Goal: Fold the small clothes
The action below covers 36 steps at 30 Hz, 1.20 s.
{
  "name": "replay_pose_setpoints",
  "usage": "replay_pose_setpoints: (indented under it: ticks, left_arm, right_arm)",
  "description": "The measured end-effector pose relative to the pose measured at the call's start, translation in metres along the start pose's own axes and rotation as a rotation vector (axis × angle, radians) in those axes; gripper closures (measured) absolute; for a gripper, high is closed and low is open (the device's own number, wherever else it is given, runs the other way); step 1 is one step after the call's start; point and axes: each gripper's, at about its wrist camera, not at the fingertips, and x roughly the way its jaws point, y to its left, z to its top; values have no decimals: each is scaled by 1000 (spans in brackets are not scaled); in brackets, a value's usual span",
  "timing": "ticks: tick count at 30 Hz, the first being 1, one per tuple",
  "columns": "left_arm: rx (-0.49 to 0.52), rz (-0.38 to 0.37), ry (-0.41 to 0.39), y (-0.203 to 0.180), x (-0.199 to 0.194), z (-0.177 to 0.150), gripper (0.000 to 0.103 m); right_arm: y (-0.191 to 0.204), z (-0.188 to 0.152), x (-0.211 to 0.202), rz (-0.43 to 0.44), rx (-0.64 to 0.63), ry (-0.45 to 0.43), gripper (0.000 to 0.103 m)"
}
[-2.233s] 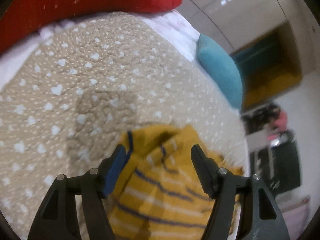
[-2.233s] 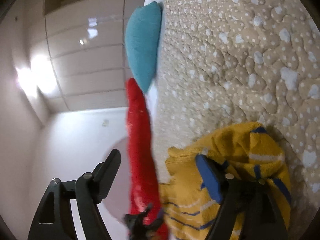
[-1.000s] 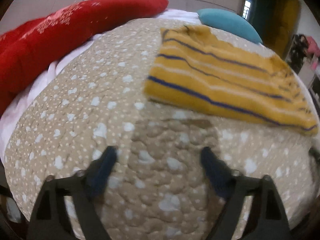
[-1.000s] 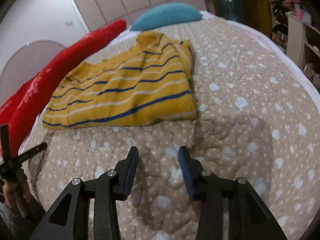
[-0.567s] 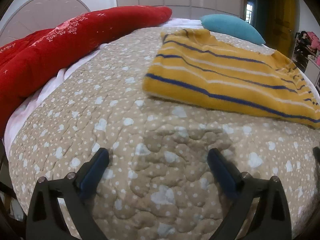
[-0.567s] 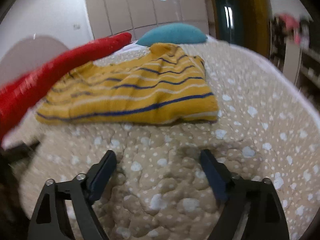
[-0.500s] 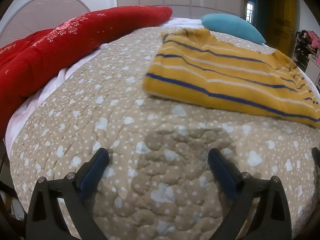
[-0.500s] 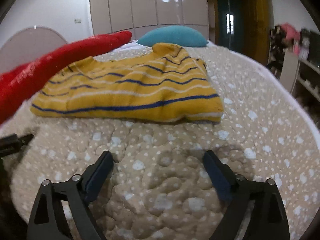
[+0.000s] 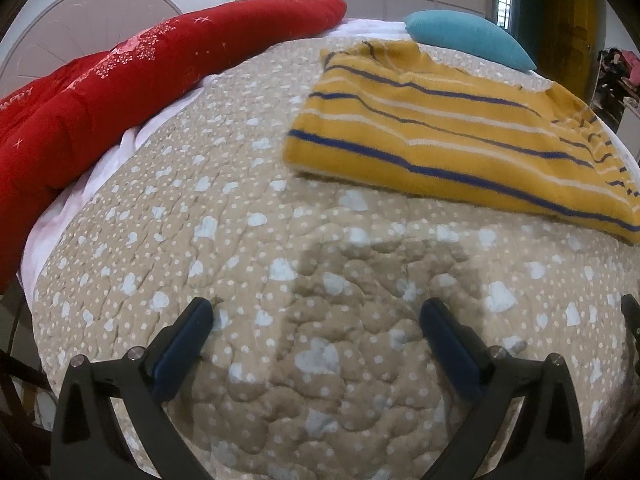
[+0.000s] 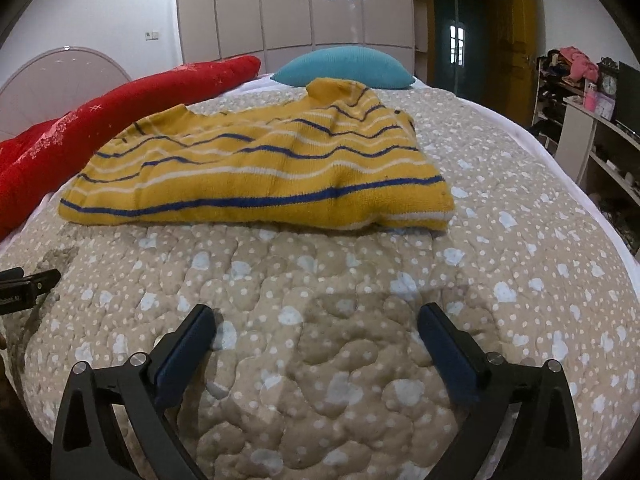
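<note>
left tool spread wide, empty | right tool opening, empty | sweater on quilt

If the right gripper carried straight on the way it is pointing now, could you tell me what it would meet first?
Most likely the bare quilt: the right gripper, jaws opening and empty, points down at it, short of the striped sweater. Depth is hard to judge.

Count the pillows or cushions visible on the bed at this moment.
2. A long red cushion lies along the bed's left edge, and a teal pillow sits at the far end, just behind the yellow striped sweater. Others may lie outside the views.
</note>
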Motion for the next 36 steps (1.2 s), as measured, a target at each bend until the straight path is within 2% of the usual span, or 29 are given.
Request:
replay_pose_setpoints:
  ticks: [11,16,21,22,23,25,27,29,30,32,34,36]
  left_arm:
    - [-4,36,27,-6,-9,-5,0]
    - [-39,25,24,-4,-14,-9,0]
    - [-27,17,28,-4,-14,-10,0]
    - [-22,20,26,-4,-14,-10,0]
    - [-17,23,21,-5,-15,-11,0]
    - [-7,37,11,-8,-15,-12,0]
    - [-9,44,7,-9,-15,-13,0]
    - [-11,44,3,-10,-16,-14,0]
    - [-10,43,3,-10,-16,-14,0]
    - [-9,41,-2,-10,-16,-14,0]
    - [-7,40,-10,-9,-16,-15,0]
    - [-5,40,-19,-9,-17,-15,0]
  right_arm:
    - [3,-7,-4,-14,-28,-40,1]
    - [2,-7,-5,-19,-35,-41,1]
    - [2,-7,-11,-28,-31,-38,1]
    - [1,-5,-16,-19,-23,-29,4]
    - [1,-3,-20,3,-19,-25,11]
    - [-4,13,-34,110,9,-47,18]
    - [-8,40,-45,156,15,-87,19]
    - [-8,69,-44,171,-8,-100,30]
    - [-8,84,-40,172,-17,-99,35]
    - [-5,119,-23,175,-38,-86,63]
    - [0,151,4,173,-39,-52,72]
    - [0,173,34,207,3,2,75]
